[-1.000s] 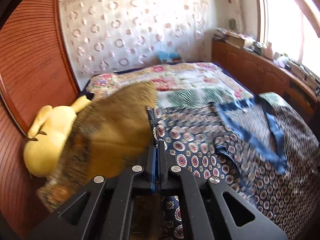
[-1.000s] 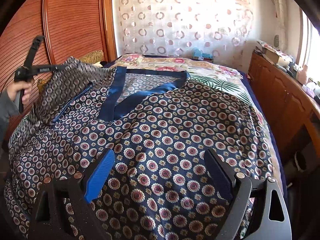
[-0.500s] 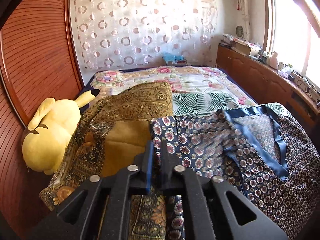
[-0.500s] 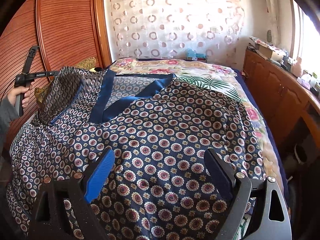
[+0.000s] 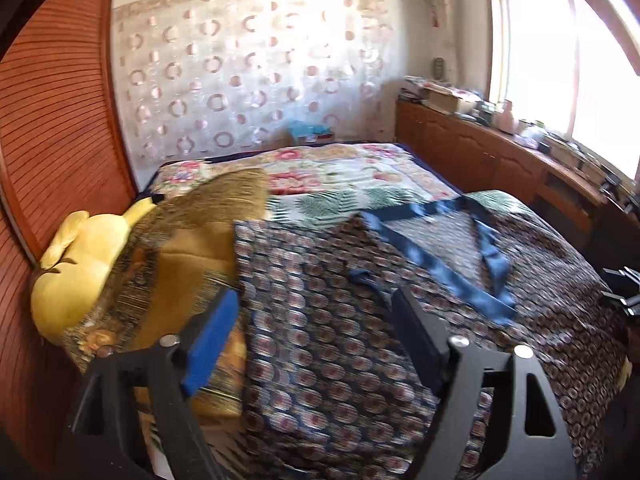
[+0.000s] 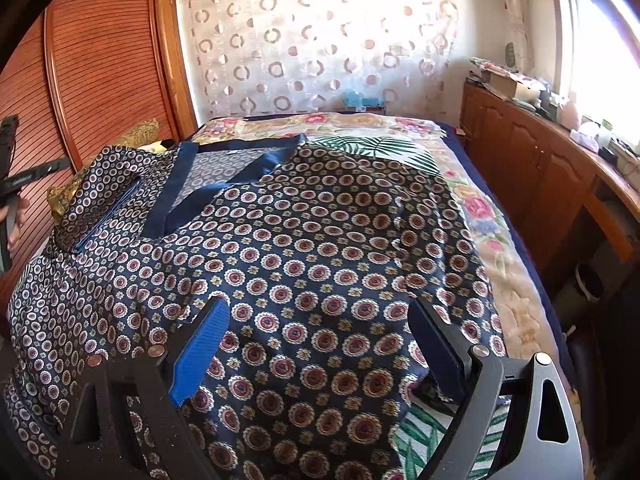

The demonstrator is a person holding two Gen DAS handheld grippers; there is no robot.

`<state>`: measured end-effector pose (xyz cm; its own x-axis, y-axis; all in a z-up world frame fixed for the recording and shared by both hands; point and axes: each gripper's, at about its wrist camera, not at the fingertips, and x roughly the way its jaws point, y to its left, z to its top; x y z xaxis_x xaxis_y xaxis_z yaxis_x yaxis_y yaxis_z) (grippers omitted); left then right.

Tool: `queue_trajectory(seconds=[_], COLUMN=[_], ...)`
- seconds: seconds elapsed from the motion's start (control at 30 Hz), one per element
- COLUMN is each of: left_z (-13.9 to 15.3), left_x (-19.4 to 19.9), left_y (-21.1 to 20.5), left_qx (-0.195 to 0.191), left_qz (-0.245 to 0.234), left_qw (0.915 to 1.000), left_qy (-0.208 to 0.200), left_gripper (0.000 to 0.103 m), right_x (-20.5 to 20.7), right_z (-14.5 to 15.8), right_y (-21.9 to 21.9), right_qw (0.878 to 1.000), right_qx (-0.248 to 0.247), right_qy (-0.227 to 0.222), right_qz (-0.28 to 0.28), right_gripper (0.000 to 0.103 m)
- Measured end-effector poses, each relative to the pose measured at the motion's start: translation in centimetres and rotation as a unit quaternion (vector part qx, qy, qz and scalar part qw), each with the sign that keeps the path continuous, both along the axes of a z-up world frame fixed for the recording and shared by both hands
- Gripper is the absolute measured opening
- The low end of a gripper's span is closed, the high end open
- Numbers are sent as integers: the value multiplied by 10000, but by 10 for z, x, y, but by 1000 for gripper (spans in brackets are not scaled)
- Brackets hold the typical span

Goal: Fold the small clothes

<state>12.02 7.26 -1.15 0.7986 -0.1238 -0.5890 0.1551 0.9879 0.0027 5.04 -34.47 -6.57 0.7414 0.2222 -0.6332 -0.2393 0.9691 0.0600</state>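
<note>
A navy garment printed with round medallions and edged in blue satin trim lies spread over the bed. My left gripper hovers over its left part. Its jaws are opening, and the cloth lies below them, pressed by neither pad. In the right wrist view the same garment fills the middle, with its left side humped up. My right gripper stands open just above its near hem, holding nothing. At that view's left edge a hand holds the left tool.
A yellow plush toy and a gold-brown patterned cushion lie left of the garment against the slatted wooden wardrobe. The floral bedspread runs back to the curtain. A cluttered wooden cabinet lines the right side.
My left gripper was shut on the garment's left edge and has let it go, jaws now wide. The lifted cloth has sunk toward the bed. The left hand has drawn back.
</note>
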Motion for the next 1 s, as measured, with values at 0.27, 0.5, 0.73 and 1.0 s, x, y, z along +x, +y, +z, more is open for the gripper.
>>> queue_trajectory(seconds=[0.27,0.5,0.73,1.0], left_z=[-12,-25,-44,-62], left_x=[-24,-32,-30,-20], left_y=[-58,-83,-99,-109], left_qx=[286,265,241,232], left_qz=[-422,-590,-714,-807], left_qw=[9986,9976,9956,9922], left_qy=[103,261,550,922], left_gripper=[81,81,81,81], right_x=[-7,-9,-11,-7], right_z=[0,0,-1,-2], right_y=[-10,-19,-36,-56], right_qw=[9999,9996,9987,9957], right_qx=[34,65,-29,-100], right_qy=[-19,-39,-14,19], right_qz=[-117,-261,-499,-922], right_gripper=[92,92,92,92])
